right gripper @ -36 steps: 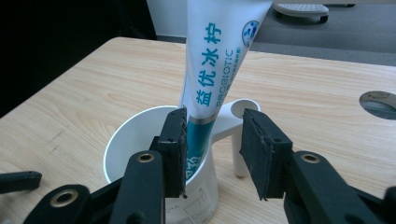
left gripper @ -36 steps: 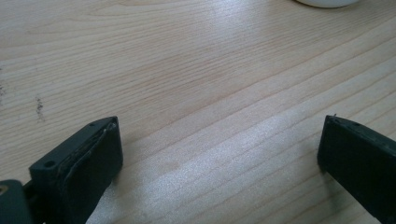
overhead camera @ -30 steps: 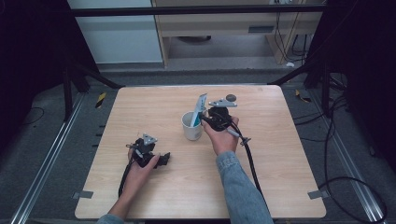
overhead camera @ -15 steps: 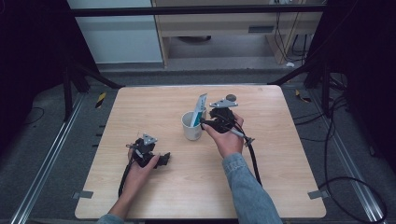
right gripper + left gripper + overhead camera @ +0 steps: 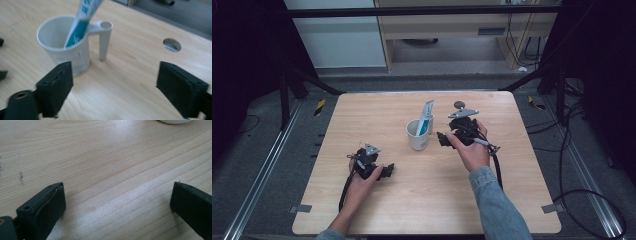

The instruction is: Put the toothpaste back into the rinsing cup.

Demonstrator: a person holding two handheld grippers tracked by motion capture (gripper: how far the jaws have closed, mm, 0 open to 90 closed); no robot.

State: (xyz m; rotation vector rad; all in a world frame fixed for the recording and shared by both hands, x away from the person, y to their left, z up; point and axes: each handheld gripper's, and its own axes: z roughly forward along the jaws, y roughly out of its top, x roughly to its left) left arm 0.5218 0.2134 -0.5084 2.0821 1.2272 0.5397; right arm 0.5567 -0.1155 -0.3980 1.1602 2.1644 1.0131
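- Toothpaste tube (image 5: 82, 17) leans in the white cup (image 5: 417, 136), just beyond the right gripper (image 5: 115, 87), whose jaws have just been opening, empty.
- Left gripper (image 5: 117, 205) gapes wide over bare table (image 5: 422, 200).

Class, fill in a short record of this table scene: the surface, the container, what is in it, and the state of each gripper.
Surface: wooden table
Container: white cup with side handle, upright on the table
Contents: toothpaste tube, leaning against the rim
Right gripper: jaws have just been opening, nothing between them, beside the cup
Left gripper: open, low over bare wood, apart from the cup
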